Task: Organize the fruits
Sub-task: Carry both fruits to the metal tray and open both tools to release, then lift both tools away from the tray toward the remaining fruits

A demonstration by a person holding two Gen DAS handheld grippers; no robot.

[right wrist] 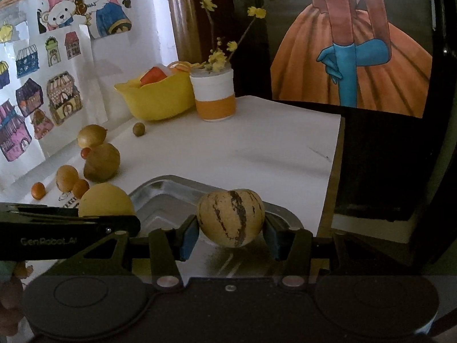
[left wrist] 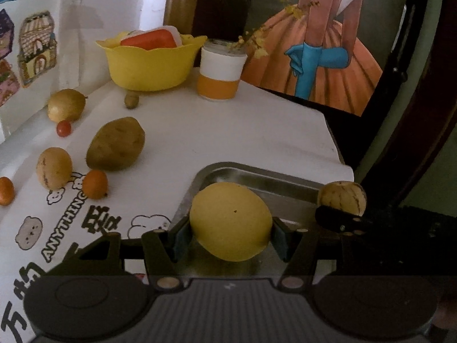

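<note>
The left claw (left wrist: pixel 230 235) was clenched on a smooth round yellow fruit (left wrist: pixel 230 221), its blue pads (left wrist: pixel 180 238) pressed against both sides, and held it over the near left part of a shallow rectangular metal tray (left wrist: pixel 257 175) on the white paper-covered counter (left wrist: pixel 214 131). The right claw (right wrist: pixel 231 233) gripped a round tan fruit with dark stripes (right wrist: pixel 230 217) in the same way, over the tray's near right part.

Only the left wrist view showed the printed cartoon figures and the word "ANYTHING" on the counter covering (left wrist: pixel 65 237), along with the full spread of loose produce at the left: a large brown potato (left wrist: pixel 115 144), a pale oval speckled fruit (left wrist: pixel 54 167), 2 small orange fruits (left wrist: pixel 95 184), a small red cherry tomato (left wrist: pixel 63 128), a yellowish onion-shaped fruit (left wrist: pixel 66 105) and a small brownish nut-like fruit (left wrist: pixel 131 100).

In the right wrist view these overlapped in a cluster, yet that view alone showed the stripes on the tan fruit clearly, the tall twigs with yellow blossoms (right wrist: pixel 212 25) rising from the white and orange cylindrical container (right wrist: pixel 213 97), and the "GenRobot.AI" lettering on the left claw's body.

Both views showed the yellow scalloped plastic bowl (left wrist: pixel 150 64) at the far left, holding an orange and white object.
</note>
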